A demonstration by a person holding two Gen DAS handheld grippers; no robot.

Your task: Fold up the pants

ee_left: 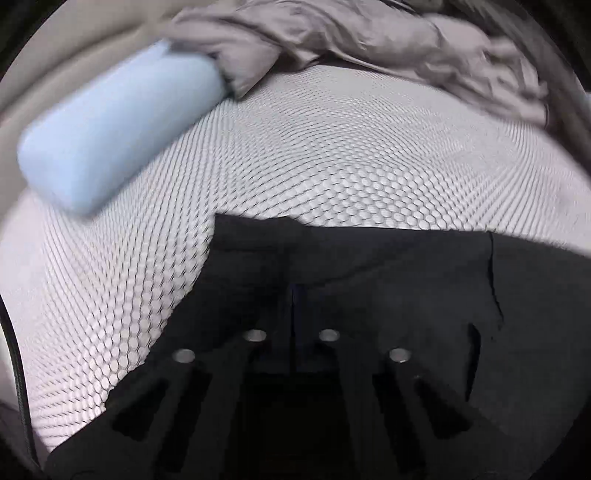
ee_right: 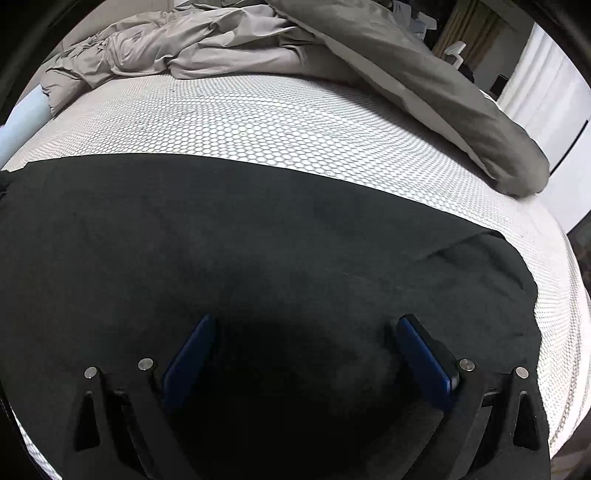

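The black pants [ee_right: 258, 236] lie spread on a white honeycomb-patterned mattress [ee_right: 295, 122]. In the right wrist view my right gripper [ee_right: 304, 325] is open just above the cloth, its blue pads [ee_right: 192, 354] wide apart. In the left wrist view the pants [ee_left: 388, 269] fill the lower part, with one edge and corner towards the mattress [ee_left: 295, 155]. My left gripper [ee_left: 293, 299] has its fingers together on the dark cloth at that end; the cloth and the black fingers blend, so the grip itself is hard to make out.
A crumpled grey duvet [ee_right: 406, 74] lies across the far side of the bed, also in the left wrist view [ee_left: 369, 33]. A light blue bolster pillow [ee_left: 114, 125] lies at the left. Curtains and furniture [ee_right: 535, 85] stand beyond the right bed edge.
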